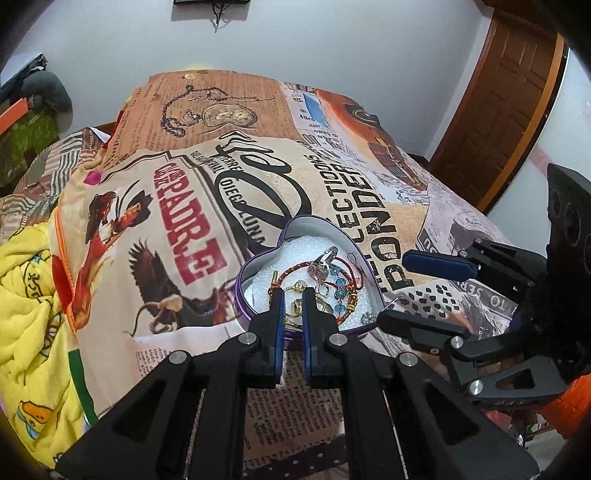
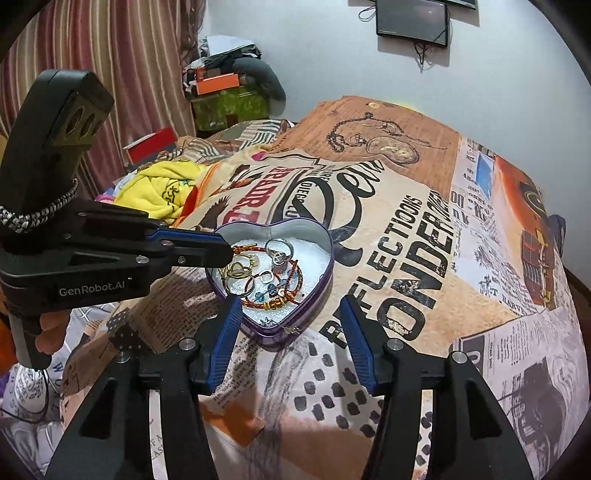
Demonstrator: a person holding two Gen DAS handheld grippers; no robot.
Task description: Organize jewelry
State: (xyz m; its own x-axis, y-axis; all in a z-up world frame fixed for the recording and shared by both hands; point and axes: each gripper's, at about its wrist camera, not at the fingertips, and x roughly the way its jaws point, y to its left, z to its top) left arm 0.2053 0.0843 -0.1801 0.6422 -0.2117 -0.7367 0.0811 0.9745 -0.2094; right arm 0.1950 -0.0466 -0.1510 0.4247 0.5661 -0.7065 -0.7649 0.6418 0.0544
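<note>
Brimming heart tin (image 2: 325,236), tangled jewelry (image 2: 273,273)

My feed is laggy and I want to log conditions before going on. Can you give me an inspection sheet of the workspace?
Surface: bed with newspaper-print bedspread, wrinkled.
Job's things: open heart-shaped tin with white lining, holding rings, a red cord bracelet, blue beads and gold pieces, tangled together.
Clutter: yellow towel at the bed's edge; piled boxes and clothes by the wall.
Grippers: left gripper jaws shut over the tin's near side, a gold piece at the tips, grip unclear; right gripper jaws open, nothing between them, just short of the tin.
Cables: cord dangling under the wall screen.
Surroundings: striped curtain, wooden door, white walls.
</note>
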